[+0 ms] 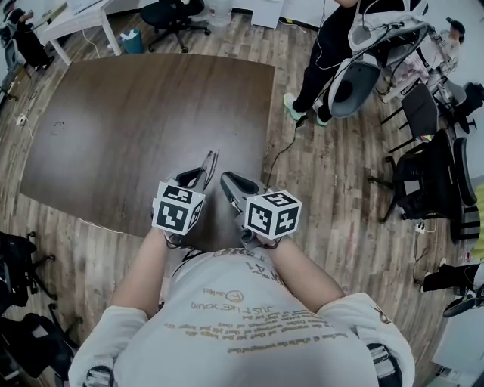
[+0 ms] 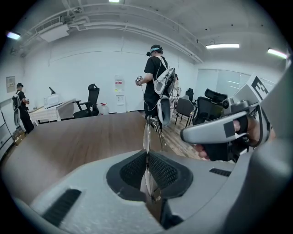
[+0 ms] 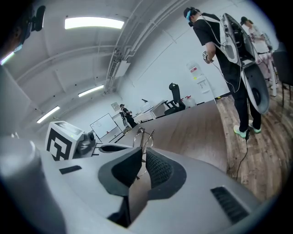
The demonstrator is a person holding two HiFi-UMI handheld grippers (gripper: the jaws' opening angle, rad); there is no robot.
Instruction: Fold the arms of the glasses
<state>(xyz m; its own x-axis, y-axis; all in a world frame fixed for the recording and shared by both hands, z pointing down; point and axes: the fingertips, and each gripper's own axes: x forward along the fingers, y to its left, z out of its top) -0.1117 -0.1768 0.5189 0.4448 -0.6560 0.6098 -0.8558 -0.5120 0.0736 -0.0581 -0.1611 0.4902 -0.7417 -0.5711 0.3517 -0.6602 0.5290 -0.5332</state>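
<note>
The thin wire-framed glasses [image 1: 209, 163] hang above the near edge of the brown table [image 1: 136, 113], between my two grippers. My left gripper [image 1: 198, 178] is shut on them: in the left gripper view its dark pads [image 2: 132, 170] clamp the frame [image 2: 147, 132] edge-on, the lens rising above the jaws. My right gripper [image 1: 229, 186] stands close on the right. In the right gripper view its jaws [image 3: 141, 167] are slightly apart, a thin part of the glasses [image 3: 143, 137] stands in the gap, and the pads do not press on it.
A person [image 1: 333, 45] with a backpack rig stands beyond the table's far right corner. Office chairs [image 1: 423, 181] crowd the right side, another chair [image 1: 174, 15] stands at the far end. A black cable [image 1: 281, 155] runs over the wooden floor beside the table.
</note>
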